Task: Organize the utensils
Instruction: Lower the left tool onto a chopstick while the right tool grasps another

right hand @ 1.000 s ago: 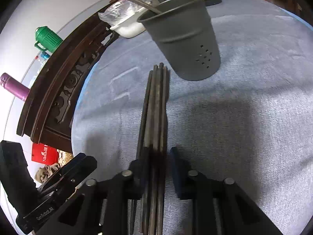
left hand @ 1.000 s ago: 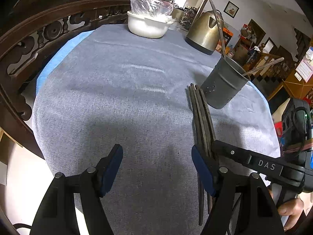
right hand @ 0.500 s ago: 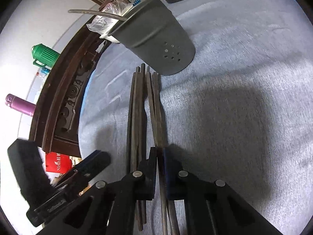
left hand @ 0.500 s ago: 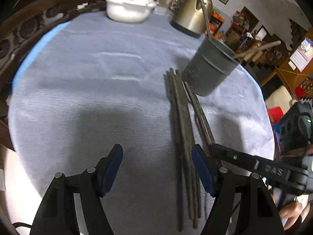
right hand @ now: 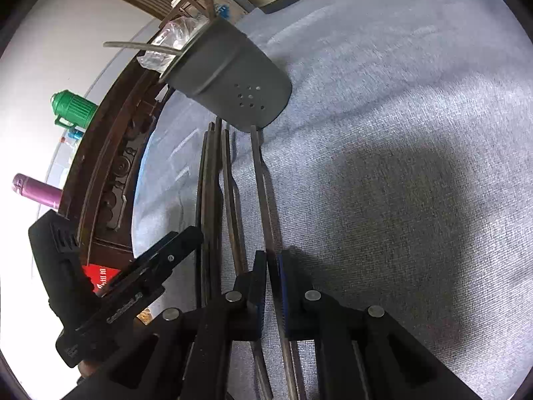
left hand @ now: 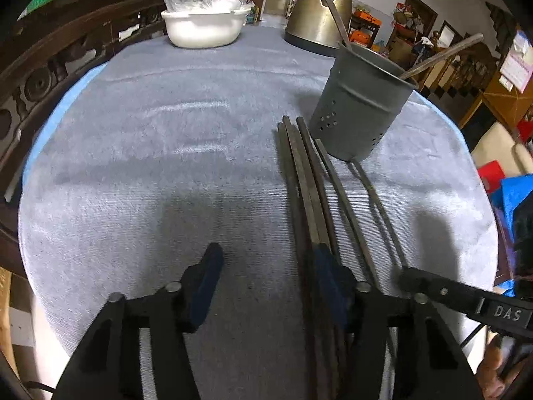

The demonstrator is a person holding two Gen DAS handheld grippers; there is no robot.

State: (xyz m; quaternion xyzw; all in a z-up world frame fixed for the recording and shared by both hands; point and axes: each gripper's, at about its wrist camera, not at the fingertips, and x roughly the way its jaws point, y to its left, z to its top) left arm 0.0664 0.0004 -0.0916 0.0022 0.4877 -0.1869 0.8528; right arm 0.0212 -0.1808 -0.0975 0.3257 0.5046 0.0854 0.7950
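Left wrist view: the left hand-held gripper (left hand: 266,286) is seen spread, its jaws having just been closing, with dark chopsticks (left hand: 301,180) lying on the table (left hand: 133,166) against its right finger, near the grey holder (left hand: 359,110) toward the table's far right edge.

Right wrist view: the right hand-held gripper (right hand: 271,286) is pressed together, pinching a single chopstick (right hand: 261,180) whose far tip touches the holder's base.

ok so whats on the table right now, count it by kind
chopsticks on the cloth: 5
chopsticks in the holder: 2
grey holder: 1
white bowl: 1
kettle: 1
total: 10
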